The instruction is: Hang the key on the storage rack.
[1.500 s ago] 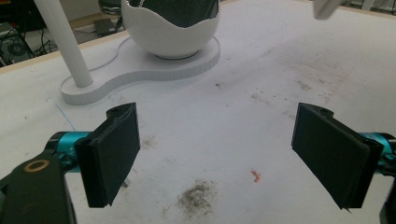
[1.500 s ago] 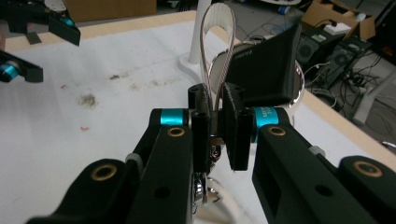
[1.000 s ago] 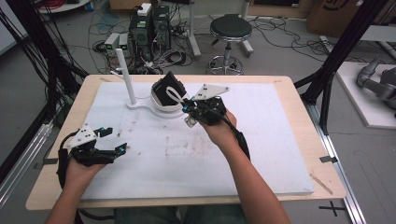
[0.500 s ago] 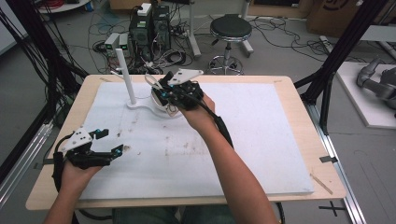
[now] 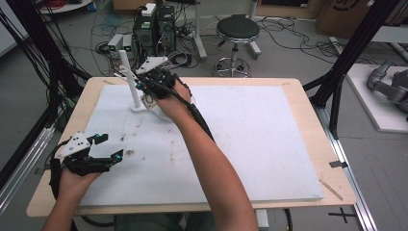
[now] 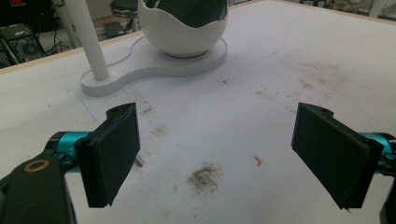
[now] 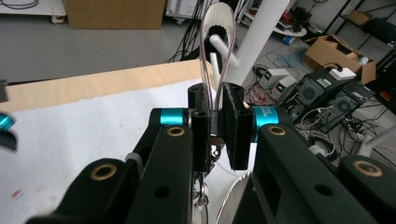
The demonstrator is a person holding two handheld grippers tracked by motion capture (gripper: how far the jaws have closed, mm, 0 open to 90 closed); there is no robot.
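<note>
Right hand-held gripper (image 5: 144,84) now beside post (image 5: 129,77)

The high view looked forward and down from above the person's side of the desk (image 5: 269,144), far enough back to take in all four edges and the floor beyond the far edge. The left gripper view sat low and close over the desk near the left edge, facing the far edge along its own fingers (image 6: 112,154); it shared the white stand (image 6: 154,70) with the high view, where the stand (image 5: 137,107) stood by the far left corner. The right gripper view looked along its fingers (image 7: 233,126) from just beside the stand's post (image 7: 261,37), out past the far edge.
</note>
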